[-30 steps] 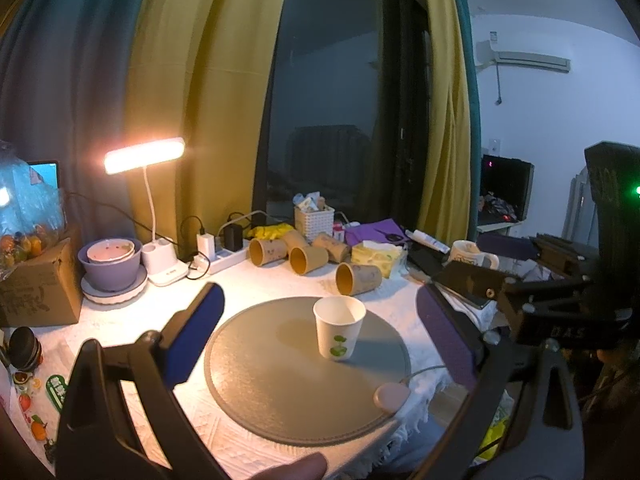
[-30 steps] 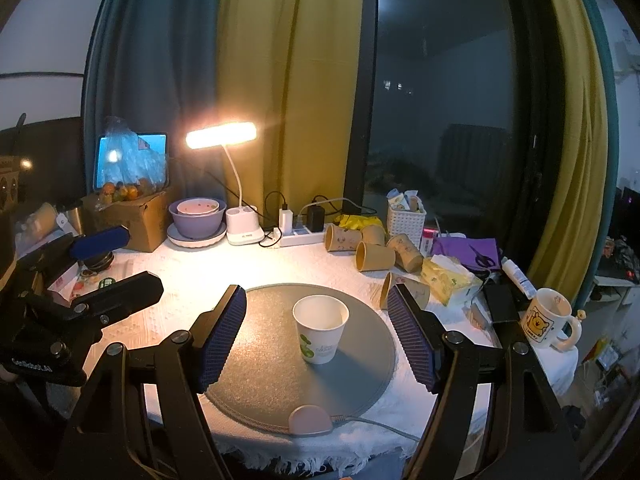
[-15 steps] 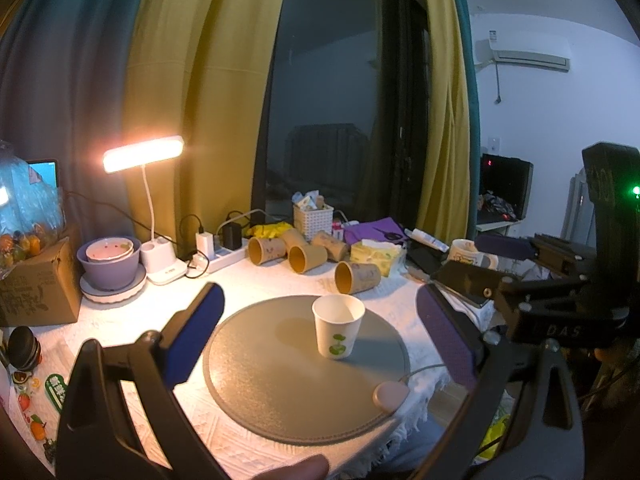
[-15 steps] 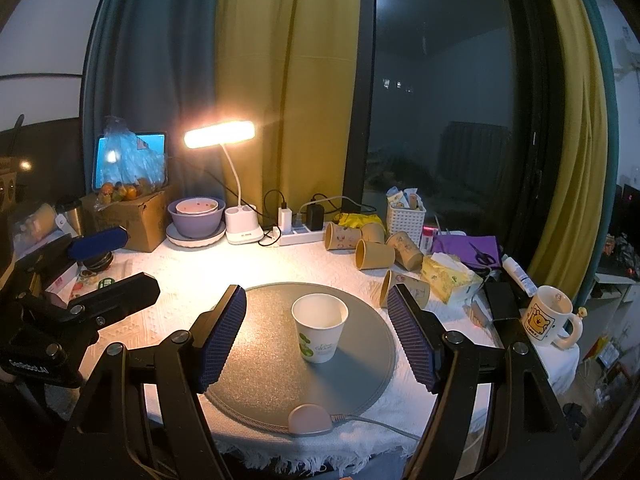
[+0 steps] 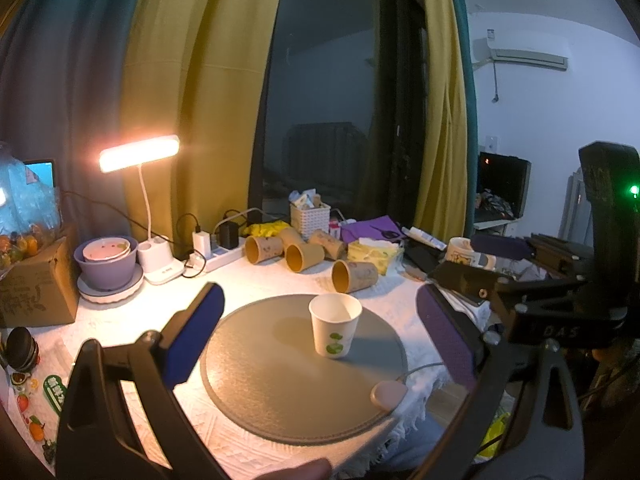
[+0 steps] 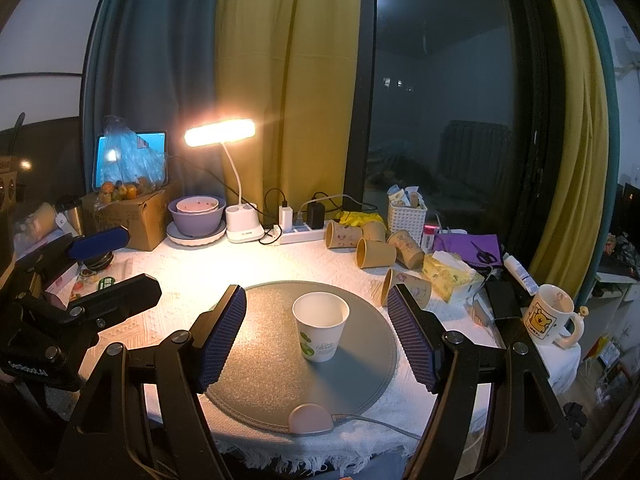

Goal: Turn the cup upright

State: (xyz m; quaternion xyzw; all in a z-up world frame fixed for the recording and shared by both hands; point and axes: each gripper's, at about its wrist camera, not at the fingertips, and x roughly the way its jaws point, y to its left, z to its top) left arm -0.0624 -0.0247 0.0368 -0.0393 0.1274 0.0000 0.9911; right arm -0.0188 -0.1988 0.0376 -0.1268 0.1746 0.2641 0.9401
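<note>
We see the white paper cup (image 6: 320,326) already upright, mouth up, on the round grey mat (image 6: 256,364), both our tools, left (image 5: 316,326) and right (image 6: 316,332), spread apart, empty, framing it.

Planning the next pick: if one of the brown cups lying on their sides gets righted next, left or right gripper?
Right, probably. The nearest tipped brown cup lies just behind its right finger; right gripper is open. Left gripper sits farther back.

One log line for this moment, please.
white cup: upright on grey mat | left gripper: open, clear | right gripper: open, clear
</note>
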